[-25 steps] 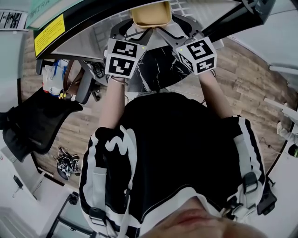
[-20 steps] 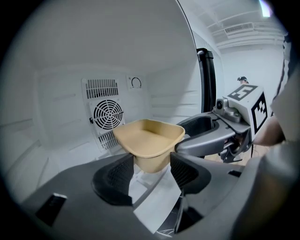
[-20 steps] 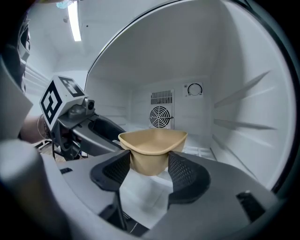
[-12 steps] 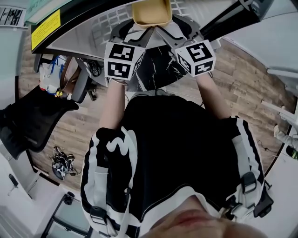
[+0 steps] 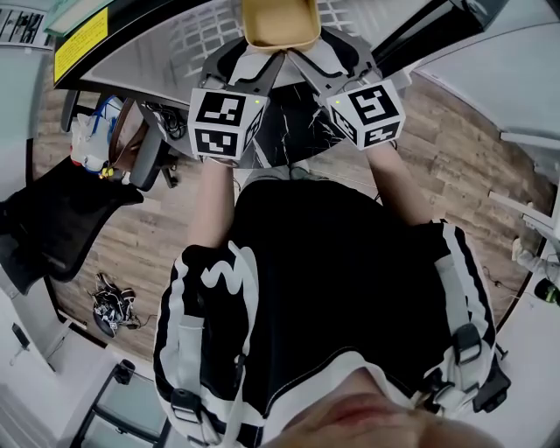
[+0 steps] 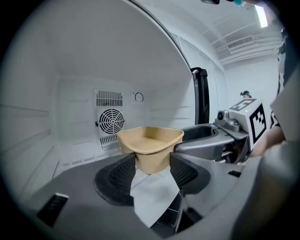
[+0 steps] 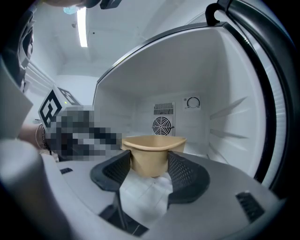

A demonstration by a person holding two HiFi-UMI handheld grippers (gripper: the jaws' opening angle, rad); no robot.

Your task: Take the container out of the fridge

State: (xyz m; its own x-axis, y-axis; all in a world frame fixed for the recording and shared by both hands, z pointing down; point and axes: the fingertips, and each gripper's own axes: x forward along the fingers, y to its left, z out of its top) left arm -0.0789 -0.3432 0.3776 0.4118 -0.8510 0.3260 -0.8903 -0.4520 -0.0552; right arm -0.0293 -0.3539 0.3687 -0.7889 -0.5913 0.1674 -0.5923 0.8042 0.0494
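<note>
A tan, bowl-shaped container (image 5: 280, 22) hangs at the mouth of the white fridge (image 5: 175, 52), at the top middle of the head view. Both grippers grip it from the near side. My left gripper (image 5: 265, 59) is shut on the container (image 6: 150, 145), its black ribbed pads (image 6: 121, 176) pressed against the lower walls. My right gripper (image 5: 304, 59) is shut on the same container (image 7: 152, 150) from the other side, and its body shows beside the bowl in the left gripper view (image 6: 220, 140). The bowl looks empty inside.
The fridge's back wall has a round fan vent (image 6: 111, 121) and a dial (image 7: 192, 102). A black door seal (image 6: 200, 98) frames the opening. A black office chair (image 5: 61, 219) stands on the wooden floor at the left. A yellow label (image 5: 77, 45) is on the fridge.
Both marker cubes sit slightly lower and nearer in the head view, and the surroundings have shifted a little. Both grippers' hold on the container is unchanged.
</note>
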